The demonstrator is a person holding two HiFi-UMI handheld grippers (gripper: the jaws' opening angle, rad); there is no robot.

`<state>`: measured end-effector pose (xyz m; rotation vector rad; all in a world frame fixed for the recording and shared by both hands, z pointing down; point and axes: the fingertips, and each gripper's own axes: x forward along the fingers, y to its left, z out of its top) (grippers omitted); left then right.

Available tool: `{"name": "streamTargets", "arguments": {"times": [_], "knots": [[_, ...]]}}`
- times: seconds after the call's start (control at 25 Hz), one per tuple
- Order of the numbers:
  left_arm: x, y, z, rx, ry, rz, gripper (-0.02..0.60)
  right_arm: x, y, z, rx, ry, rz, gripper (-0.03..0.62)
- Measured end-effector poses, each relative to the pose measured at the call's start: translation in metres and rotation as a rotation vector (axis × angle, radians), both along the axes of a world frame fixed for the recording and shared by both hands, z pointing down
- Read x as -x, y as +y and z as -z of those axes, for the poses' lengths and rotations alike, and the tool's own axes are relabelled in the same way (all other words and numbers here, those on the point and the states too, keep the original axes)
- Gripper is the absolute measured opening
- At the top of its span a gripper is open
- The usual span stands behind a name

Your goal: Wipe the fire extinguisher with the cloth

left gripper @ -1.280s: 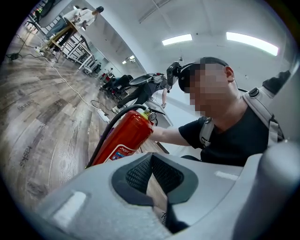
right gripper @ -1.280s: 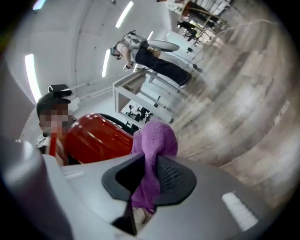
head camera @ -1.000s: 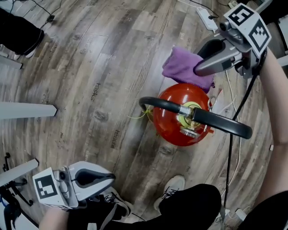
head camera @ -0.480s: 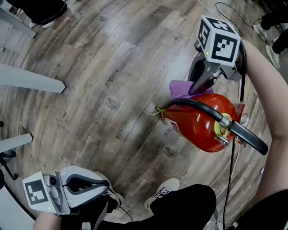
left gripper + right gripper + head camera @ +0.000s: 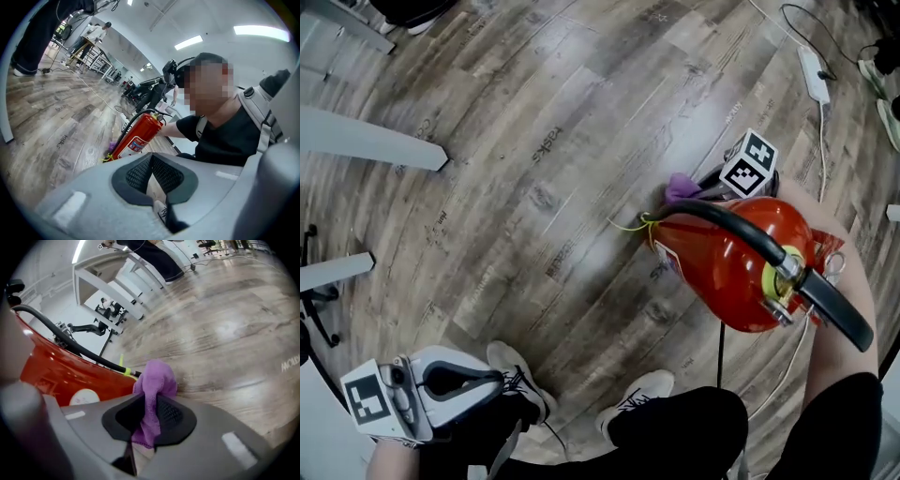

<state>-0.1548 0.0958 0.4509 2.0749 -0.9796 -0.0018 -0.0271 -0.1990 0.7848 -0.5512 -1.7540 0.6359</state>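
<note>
The floor (image 5: 534, 141) is grey-brown wood-effect plank; one plank carries faint print reading "tasks". A white power strip (image 5: 811, 70) lies on it at the far side.

The red cylindrical fire extinguisher (image 5: 731, 267) stands tilted. Its long axis leans from the base on the floor up to the valve head, which is nearest the person. A white label (image 5: 136, 143) sits on its side, but the print is too small to read. A black hose (image 5: 722, 220) runs down the body.

The right gripper (image 5: 149, 416) has its jaws clamped on the purple cloth (image 5: 154, 378). The bunched end protrudes past the fingertips, just beside the shell near its base; contact cannot be confirmed.

The left gripper (image 5: 151, 173) is well apart from the extinguisher, with its jaws together and nothing between them.
</note>
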Motion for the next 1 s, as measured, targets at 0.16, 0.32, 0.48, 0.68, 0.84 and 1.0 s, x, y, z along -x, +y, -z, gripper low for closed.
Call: {"name": "streamTargets", "arguments": {"times": [0.16, 0.32, 0.48, 0.68, 0.84, 1.0], "knots": [[-0.008, -0.008, -0.001, -0.003, -0.009, -0.001, -0.002, 0.0, -0.007, -0.03, 0.0, -0.006, -0.13, 0.067], [-0.018, -0.016, -0.002, -0.024, -0.007, -0.017, -0.002, 0.005, -0.004, -0.014, 0.023, -0.093, -0.19, 0.067], [-0.025, -0.024, 0.001, -0.071, -0.007, -0.06, -0.002, 0.018, -0.006, 0.066, 0.15, -0.285, -0.249, 0.067], [-0.042, -0.039, 0.006, -0.12, 0.011, -0.139, -0.002, 0.014, -0.01, 0.178, 0.172, -0.419, -0.175, 0.067], [-0.054, -0.052, 0.022, -0.179, 0.053, -0.175, -0.002, 0.004, -0.016, 0.257, 0.14, -0.482, -0.168, 0.067], [-0.067, -0.072, 0.041, -0.259, 0.121, -0.166, -0.002, -0.009, -0.026, 0.314, 0.008, -0.539, -0.217, 0.067]]}}
